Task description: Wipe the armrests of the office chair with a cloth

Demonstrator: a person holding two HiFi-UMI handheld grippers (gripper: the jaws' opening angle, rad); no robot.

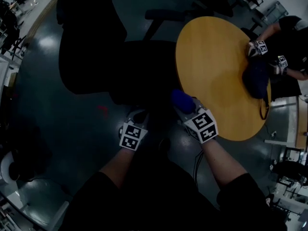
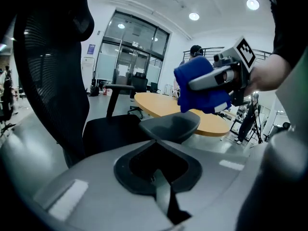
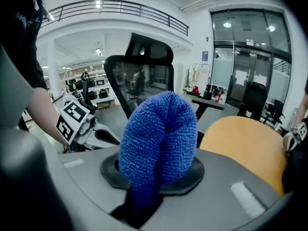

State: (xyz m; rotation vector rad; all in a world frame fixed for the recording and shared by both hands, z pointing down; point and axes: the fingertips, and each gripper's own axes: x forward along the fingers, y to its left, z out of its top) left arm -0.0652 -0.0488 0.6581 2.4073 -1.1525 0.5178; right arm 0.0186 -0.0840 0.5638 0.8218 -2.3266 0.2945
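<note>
Cloth (image 3: 161,138), blue and nubby, bulges folded from the right gripper (image 3: 151,179)

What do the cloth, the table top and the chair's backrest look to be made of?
Blue cloth: probably microfibre or chenille, going by its nubby, looped pile; matte.
Round table top: wood or wood-look laminate, with a smooth, even honey-yellow surface. The pictures do not show which.
Office chair backrest: black mesh in a dark frame. The room behind shows through its fine grid.
</note>
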